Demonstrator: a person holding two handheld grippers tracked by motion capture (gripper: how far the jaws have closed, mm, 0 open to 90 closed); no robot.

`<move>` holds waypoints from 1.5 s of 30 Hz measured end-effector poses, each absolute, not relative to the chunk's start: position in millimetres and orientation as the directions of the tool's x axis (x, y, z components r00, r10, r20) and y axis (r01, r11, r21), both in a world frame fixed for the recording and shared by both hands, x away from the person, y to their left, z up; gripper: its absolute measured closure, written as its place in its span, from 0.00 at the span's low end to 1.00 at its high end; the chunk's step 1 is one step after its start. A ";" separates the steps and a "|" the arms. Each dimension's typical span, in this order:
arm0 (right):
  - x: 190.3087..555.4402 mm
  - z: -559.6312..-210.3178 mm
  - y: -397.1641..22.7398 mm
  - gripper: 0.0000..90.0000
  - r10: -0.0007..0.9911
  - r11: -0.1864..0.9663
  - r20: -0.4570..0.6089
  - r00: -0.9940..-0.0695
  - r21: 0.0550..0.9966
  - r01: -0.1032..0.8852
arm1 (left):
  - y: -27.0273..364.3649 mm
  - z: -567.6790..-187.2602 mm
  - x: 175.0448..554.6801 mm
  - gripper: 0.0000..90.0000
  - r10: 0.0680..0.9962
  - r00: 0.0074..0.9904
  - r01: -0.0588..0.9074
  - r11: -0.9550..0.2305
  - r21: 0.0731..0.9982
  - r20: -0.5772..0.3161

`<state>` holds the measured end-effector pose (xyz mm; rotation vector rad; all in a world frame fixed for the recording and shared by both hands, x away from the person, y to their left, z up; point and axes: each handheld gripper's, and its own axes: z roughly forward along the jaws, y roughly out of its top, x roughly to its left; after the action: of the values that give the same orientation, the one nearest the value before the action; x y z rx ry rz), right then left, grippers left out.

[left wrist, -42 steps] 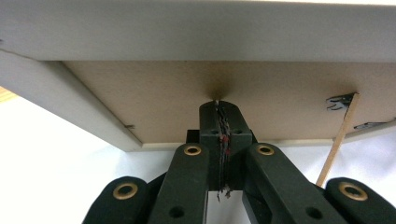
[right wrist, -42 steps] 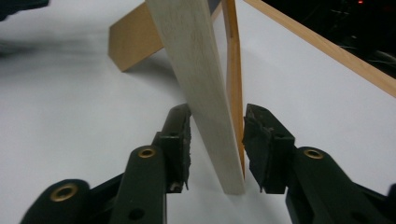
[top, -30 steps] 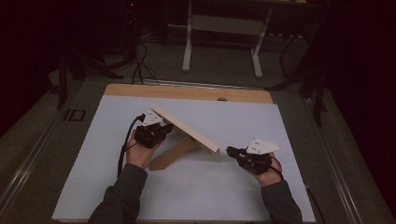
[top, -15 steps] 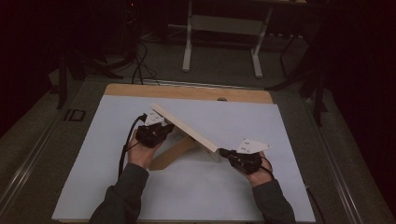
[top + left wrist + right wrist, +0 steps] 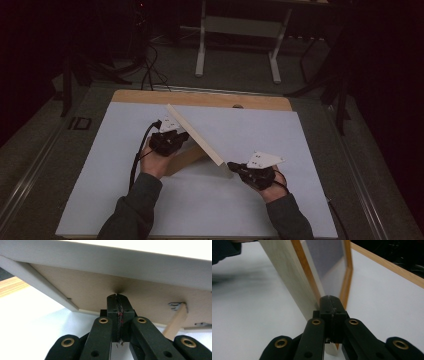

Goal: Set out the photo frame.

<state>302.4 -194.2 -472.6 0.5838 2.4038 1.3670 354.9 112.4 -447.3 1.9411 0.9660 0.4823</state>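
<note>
White table [image 5: 320,150] carries a tilted picture frame [image 5: 197,141]. Left gripper [image 5: 168,141], jaws closed, stays behind the frame. Right gripper [image 5: 235,166], jaws closed too, has moved in to its near corner.

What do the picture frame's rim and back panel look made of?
Picture frame rim: probably pale, unvarnished wood, with faint grain in the right gripper view. Back panel: matte brown, likely fibreboard or card, flat and without grain.
</note>
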 end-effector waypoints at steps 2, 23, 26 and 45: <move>301.1 -471.9 -190.8 1.00 0.484 0.466 -0.071 -0.872 0.865 0.188 | 111.1 -446.3 355.2 1.00 0.781 0.623 0.435 -0.302 0.848 -0.041; 297.6 -468.9 -171.6 1.00 0.437 0.466 -0.071 -0.897 0.871 0.158 | 102.3 -438.8 355.5 1.00 0.755 0.655 0.406 -0.317 0.857 -0.032; 297.2 -468.7 -169.3 1.00 0.430 0.468 -0.072 -0.900 0.870 0.154 | 100.9 -437.7 355.8 1.00 0.752 0.659 0.403 -0.323 0.856 -0.027; 295.7 -466.7 -145.5 1.00 0.389 0.466 -0.073 -0.918 0.876 0.128 | 93.8 -435.3 362.9 1.00 0.730 0.683 0.386 -0.343 0.856 -0.016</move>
<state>295.7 -145.5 -466.7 0.4433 2.4540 1.4321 362.9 93.8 -435.3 1.9676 0.8638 0.4679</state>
